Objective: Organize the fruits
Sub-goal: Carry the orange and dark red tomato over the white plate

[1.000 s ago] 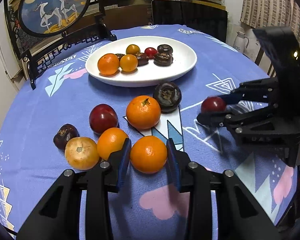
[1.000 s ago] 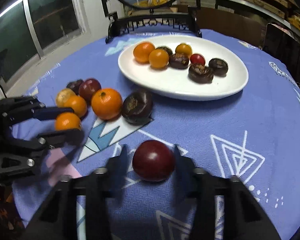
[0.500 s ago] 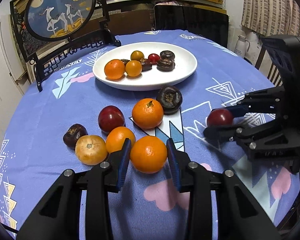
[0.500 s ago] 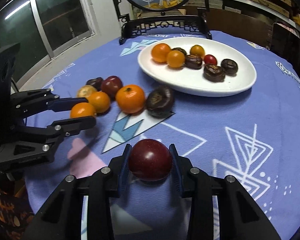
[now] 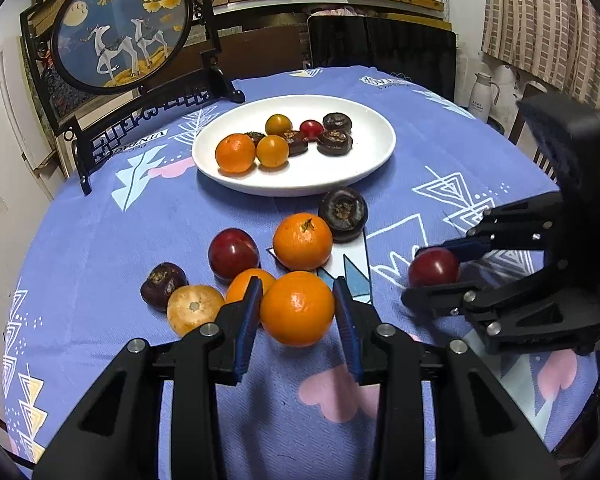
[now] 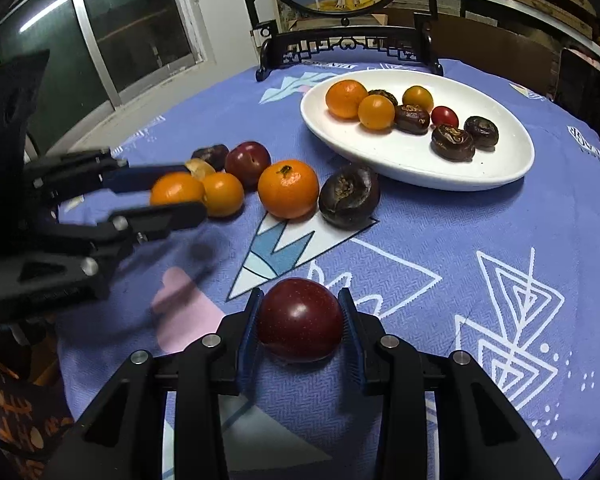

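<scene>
Short of the white plate (image 5: 374, 160), on its near side, the left gripper (image 5: 297, 312) has its fingers closed on an orange (image 5: 297, 308), and the right gripper (image 6: 300, 322) has its fingers clamped on a dark red plum (image 6: 300, 320). Both fruits sit low over the bench (image 6: 480, 220), so I'd judge each carry runs straight ahead to the plate, the plum's path being the clearer.

Round table (image 5: 100, 240), blue patterned cloth; framed round deer picture (image 5: 120, 28) on black stand; white jug (image 5: 482, 96); window (image 6: 100, 40) stood behind.

Warm indoor light, fisheye-bent edges
</scene>
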Motion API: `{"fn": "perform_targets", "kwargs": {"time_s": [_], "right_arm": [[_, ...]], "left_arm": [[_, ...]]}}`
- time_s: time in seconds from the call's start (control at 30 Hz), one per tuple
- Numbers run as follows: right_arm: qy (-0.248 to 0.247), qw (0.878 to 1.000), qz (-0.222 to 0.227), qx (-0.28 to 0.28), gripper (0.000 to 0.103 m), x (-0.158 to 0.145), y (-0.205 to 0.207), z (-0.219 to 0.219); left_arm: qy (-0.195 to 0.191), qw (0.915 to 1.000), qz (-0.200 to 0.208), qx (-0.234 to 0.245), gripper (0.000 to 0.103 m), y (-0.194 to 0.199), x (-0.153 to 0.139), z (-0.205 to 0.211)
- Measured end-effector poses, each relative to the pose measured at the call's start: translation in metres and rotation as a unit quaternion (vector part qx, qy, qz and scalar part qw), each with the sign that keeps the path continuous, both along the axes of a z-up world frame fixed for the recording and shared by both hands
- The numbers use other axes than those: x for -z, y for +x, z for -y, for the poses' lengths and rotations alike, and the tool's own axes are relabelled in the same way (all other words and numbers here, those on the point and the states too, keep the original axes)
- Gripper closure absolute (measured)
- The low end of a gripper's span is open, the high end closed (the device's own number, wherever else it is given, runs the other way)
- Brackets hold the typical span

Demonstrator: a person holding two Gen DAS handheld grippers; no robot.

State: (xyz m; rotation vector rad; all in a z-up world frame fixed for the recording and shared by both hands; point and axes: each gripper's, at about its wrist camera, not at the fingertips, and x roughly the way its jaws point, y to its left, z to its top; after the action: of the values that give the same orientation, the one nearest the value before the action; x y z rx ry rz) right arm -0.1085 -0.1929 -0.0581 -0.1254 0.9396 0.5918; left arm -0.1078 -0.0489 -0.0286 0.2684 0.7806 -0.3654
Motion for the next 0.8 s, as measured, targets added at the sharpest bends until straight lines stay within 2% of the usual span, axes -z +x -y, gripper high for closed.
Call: {"fn": "perform_targets", "kwargs": {"time_s": [0.33, 0.6, 0.7, 0.8], "right_arm": [[0.018, 1.000, 0.009, -0.001, 0.065, -0.010, 0.004, 0.009], [0.012, 1.000, -0.005, -0.019, 0.065, 0.001, 0.004, 0.006], [0.004, 1.000, -0.010, -0.025, 0.065, 0.004, 0.008, 0.002], [-0.002, 1.000, -0.003, -0.024, 0.065, -0.003, 0.014, 0.001]], "left_arm": [[-0.023, 0.9994, 0.017, -0.017, 0.068, -0.002, -0.017, -0.033], [-0.013, 0.9969, -0.020, -0.075, 0.068, -0.013, 0.005, -0.092], [-0.007, 0.9968, -0.027, -0.074, 0.068, -0.006, 0.006, -0.093], [0.001, 0.9985, -0.014, -0.053, 0.068, 0.004, -0.006, -0.079]]}}
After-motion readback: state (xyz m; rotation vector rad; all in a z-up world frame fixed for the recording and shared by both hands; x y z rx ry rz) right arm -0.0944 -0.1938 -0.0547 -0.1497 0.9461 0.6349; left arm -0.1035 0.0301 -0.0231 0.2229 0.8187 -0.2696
